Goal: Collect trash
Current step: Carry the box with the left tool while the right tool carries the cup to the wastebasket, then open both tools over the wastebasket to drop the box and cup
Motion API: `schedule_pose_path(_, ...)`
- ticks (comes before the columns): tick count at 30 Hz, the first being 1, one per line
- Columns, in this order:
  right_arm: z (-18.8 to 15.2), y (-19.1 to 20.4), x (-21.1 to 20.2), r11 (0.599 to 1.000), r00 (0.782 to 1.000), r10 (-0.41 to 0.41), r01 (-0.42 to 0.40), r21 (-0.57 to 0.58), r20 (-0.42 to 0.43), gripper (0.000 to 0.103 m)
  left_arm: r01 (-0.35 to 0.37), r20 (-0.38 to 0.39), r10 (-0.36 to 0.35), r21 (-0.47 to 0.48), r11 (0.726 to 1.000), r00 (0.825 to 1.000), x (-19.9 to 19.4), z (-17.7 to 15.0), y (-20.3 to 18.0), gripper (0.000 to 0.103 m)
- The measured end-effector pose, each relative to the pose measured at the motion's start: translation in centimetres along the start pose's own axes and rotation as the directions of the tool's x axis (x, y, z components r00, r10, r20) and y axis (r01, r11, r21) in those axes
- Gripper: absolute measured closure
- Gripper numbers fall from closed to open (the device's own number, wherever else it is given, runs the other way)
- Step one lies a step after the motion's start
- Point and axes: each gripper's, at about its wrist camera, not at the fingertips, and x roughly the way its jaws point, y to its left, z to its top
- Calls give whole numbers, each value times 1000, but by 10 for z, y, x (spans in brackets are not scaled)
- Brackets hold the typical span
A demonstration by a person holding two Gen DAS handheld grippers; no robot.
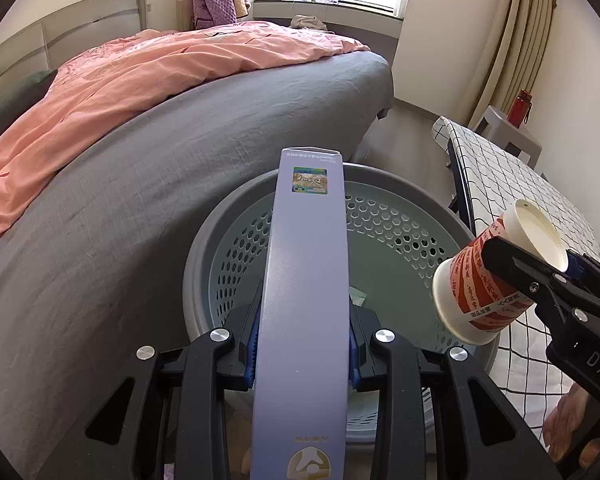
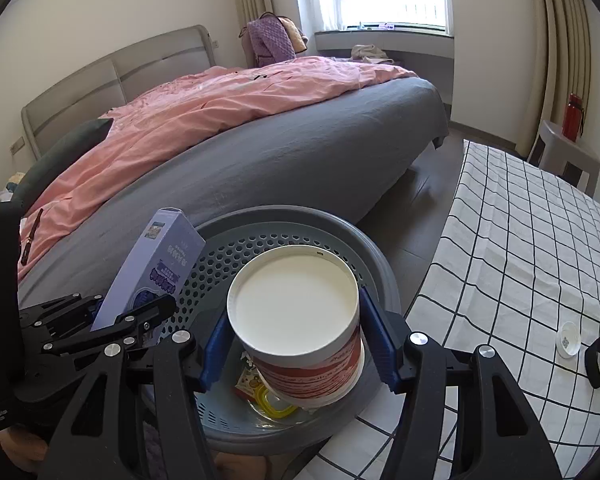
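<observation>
In the left wrist view, one long lavender carton point(image 1: 304, 280) is clamped between the blue pads of the left gripper point(image 1: 303, 354), held above the single grey perforated bin point(image 1: 400, 216). A small hologram sticker is seen near the carton's far end; its print cannot be read. At the right, one red-and-white paper cup point(image 1: 496, 276) is gripped by the right gripper point(image 1: 540, 276), whose body is marked "DAS".

In the right wrist view, the same cup point(image 2: 300, 320) is grasped half-wide by the right gripper point(image 2: 296, 344) over the bin point(image 2: 300, 216), where wrappers lie. On the checked worktop point(image 2: 520, 240), one white cap point(image 2: 568, 339) and one black ring point(image 2: 599, 362) are seen.
</observation>
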Motion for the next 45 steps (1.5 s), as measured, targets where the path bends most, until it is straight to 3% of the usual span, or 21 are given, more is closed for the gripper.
schedule_pose_path(12,2,-5,18,999,999,12,-12,30,-32,43,14,4,-14,-3,1000,1000,2,-1,1,69)
schedule_pose_path(14,2,-6,16,999,1000,12,-11,31,-26,32,12,13,-12,-2,1000,1000,-1,-1,0,58)
schedule_pose_path(17,3,-7,11,999,1000,2,-2,32,-7,26,6,33,-6,0,1000,999,-5,-1,-1,43)
schedule_pose_path(45,-8,-21,-10,997,1000,-19,20,70,-4,26,-21,52,21,10,1000,998,-8,1,-7,40)
